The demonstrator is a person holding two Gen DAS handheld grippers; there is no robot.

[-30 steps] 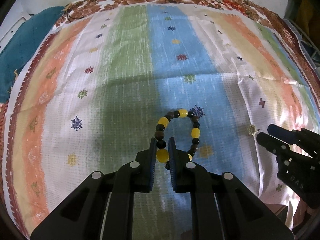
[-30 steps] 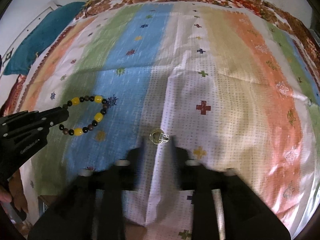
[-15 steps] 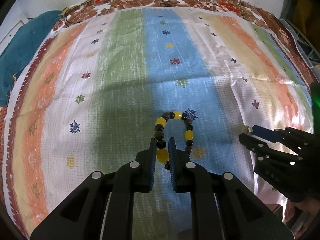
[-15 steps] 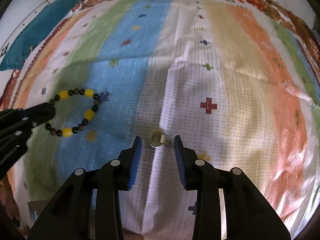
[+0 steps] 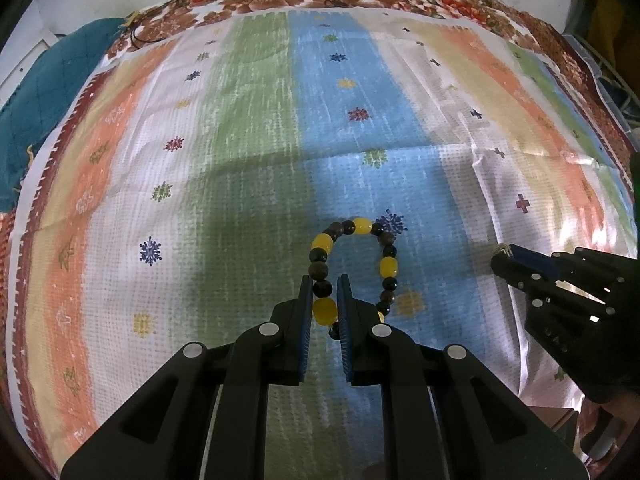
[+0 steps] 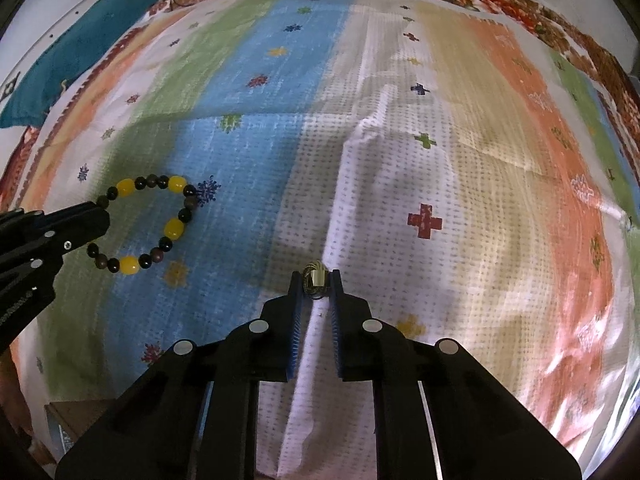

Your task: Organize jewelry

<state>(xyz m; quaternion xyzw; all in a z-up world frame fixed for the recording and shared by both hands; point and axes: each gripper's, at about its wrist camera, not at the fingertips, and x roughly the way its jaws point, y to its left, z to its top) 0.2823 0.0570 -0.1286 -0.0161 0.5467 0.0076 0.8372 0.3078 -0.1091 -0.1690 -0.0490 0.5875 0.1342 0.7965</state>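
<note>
Left fingers: the left gripper is clamped on a yellow bead of the beaded bracelet of yellow and dark round beads, one dark bead sitting just ahead of the pinch between the blue pads.
Right fingers: the right gripper is pinched tight on the small gold-coloured metal ring, held right at the fingertips.
Bracelet position: the loop runs forward and a little right of the left fingers, its long axis pointing away from them, over the blue stripe of the striped woven cloth with small flower and cross motifs. Whether the far beads rest on the cloth or hang just above it, I can't tell.
Ring position: between the right pads, above a raised white crease in the cloth; lifted or touching, hard to call.
Key relation: each piece is already in its own gripper, ring well to the right of the bracelet, so the next move likely turns on where each gets carried, and no tray or box shows in either view.
Hidden: the near beads of the bracelet vanish behind the left fingers; the ring's lower edge is tucked between the pads.
Edges: a teal quilted cushion sits at the far left, partly cut off.
</note>
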